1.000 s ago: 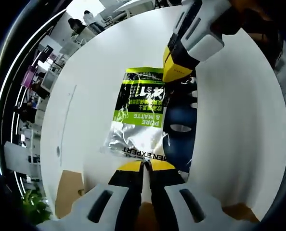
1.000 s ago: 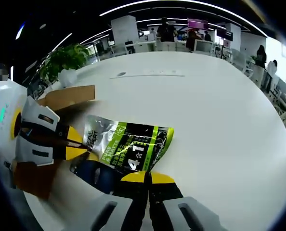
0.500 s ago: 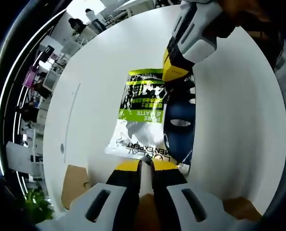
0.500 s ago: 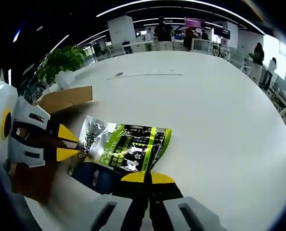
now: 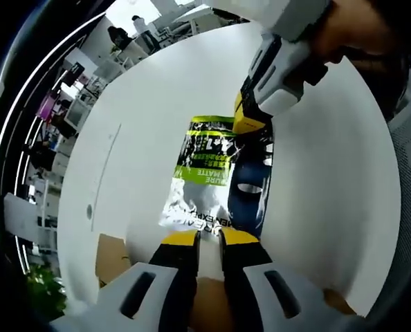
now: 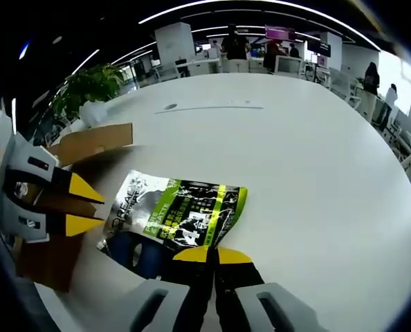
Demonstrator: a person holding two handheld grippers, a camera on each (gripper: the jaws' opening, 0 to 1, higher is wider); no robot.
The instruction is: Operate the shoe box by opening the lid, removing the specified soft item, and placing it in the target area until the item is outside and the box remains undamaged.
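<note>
Lying flat on counter (image 6: 316,152), pouch (image 6: 174,214) runs 9-to-3; right tongs (image 6: 212,255) closed on its near edge at 6, left tongs (image 6: 81,206) parted, empty, at 9.

A potted plant (image 6: 89,84) stands beside the white table (image 6: 316,159).

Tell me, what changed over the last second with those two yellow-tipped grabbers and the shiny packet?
The left gripper opened, let go of the silver and green foil packet and drew back toward the brown cardboard box. The right gripper stays shut on the packet's far edge. The packet and the dark blue pouch under it lie flat on the white table as before.
</note>
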